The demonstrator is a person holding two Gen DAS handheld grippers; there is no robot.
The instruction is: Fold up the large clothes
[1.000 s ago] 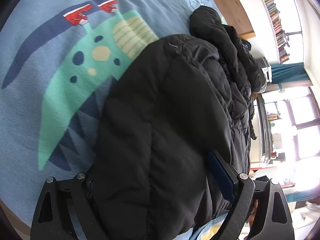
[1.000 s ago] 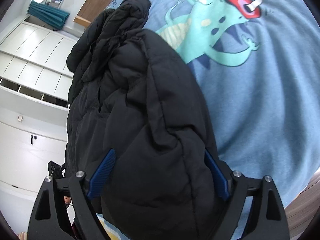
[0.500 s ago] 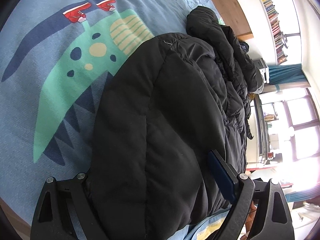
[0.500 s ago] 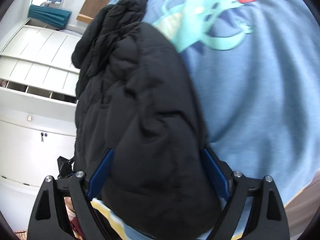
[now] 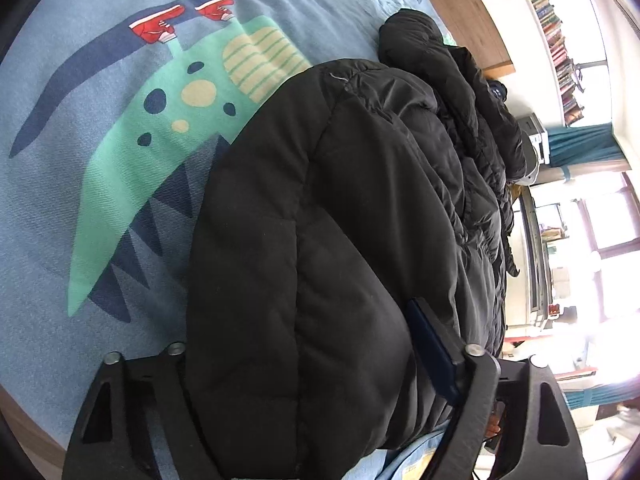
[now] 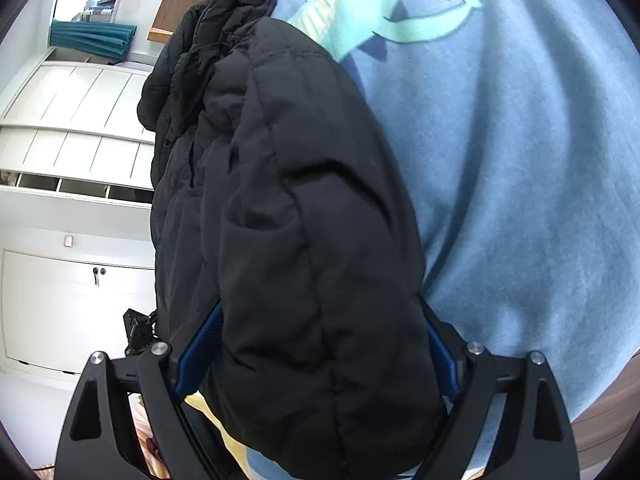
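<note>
A black puffer jacket (image 5: pixel 360 160) lies bunched on a blue bed cover (image 5: pixel 80 240) printed with a green dinosaur (image 5: pixel 160 120). Its near, thick fold fills my left gripper (image 5: pixel 304 332), whose jaws are closing on it. The right blue pad (image 5: pixel 432 344) presses the padding, while the left one is hidden under the fabric. In the right wrist view the same jacket (image 6: pixel 280 140) bulges between both blue pads (image 6: pixel 196 356) of my right gripper (image 6: pixel 320 320), which is shut on it and tightening slightly. The cover (image 6: pixel 520 160) lies to the right.
A wooden headboard (image 5: pixel 460 12) and a bookshelf (image 5: pixel 560 40) stand beyond the jacket. White cabinets (image 6: pixel 60 280) and a teal curtain (image 6: pixel 92 38) are off the bed's side. The wooden bed edge (image 6: pixel 608 412) runs close behind the grippers.
In the right wrist view the dinosaur print has slid up toward the frame's top as the gripper tipped and sank with the jacket. The left gripper's fingers have drawn inward on the fold.
</note>
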